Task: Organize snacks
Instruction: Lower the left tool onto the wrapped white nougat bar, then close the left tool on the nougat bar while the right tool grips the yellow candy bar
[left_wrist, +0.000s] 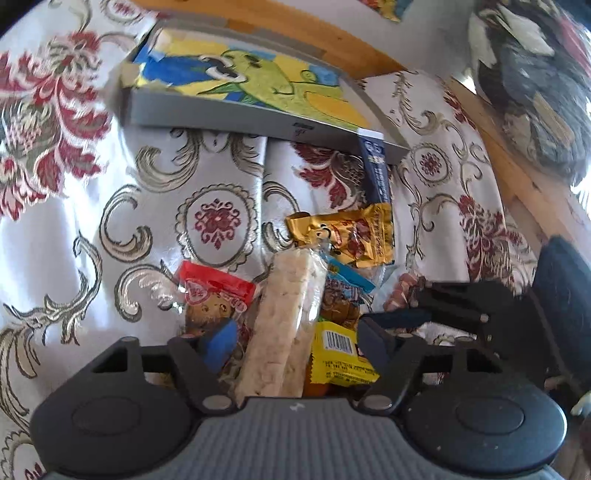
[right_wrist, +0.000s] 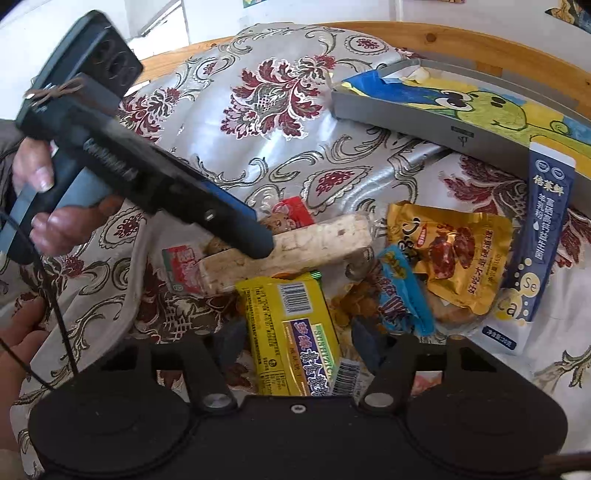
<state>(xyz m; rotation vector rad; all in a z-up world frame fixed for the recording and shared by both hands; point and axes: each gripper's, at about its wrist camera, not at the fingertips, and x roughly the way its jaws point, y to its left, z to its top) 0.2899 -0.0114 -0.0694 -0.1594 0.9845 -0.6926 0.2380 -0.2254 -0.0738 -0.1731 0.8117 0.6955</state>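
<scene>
A heap of snacks lies on the floral cloth (left_wrist: 92, 206). In the left wrist view my left gripper (left_wrist: 295, 341) is open, its blue pads either side of a pale rice bar (left_wrist: 284, 317) in clear wrap and a yellow packet (left_wrist: 340, 350). The right wrist view shows the left gripper's fingertip (right_wrist: 258, 245) touching that rice bar (right_wrist: 325, 240). My right gripper (right_wrist: 297, 339) is open astride the yellow packet (right_wrist: 291, 328). Around them lie a gold packet (right_wrist: 450, 254), a blue packet (right_wrist: 402, 291), a red packet (right_wrist: 291, 214) and a navy sachet (right_wrist: 543, 236).
A shallow grey box (right_wrist: 406, 114) lined with a green cartoon drawing sits behind the heap, the sachet leaning on its rim. A wooden table edge (right_wrist: 461, 40) runs behind the box. A hand (right_wrist: 48, 221) holds the left gripper. A dark bundle (left_wrist: 535, 92) lies at the far right.
</scene>
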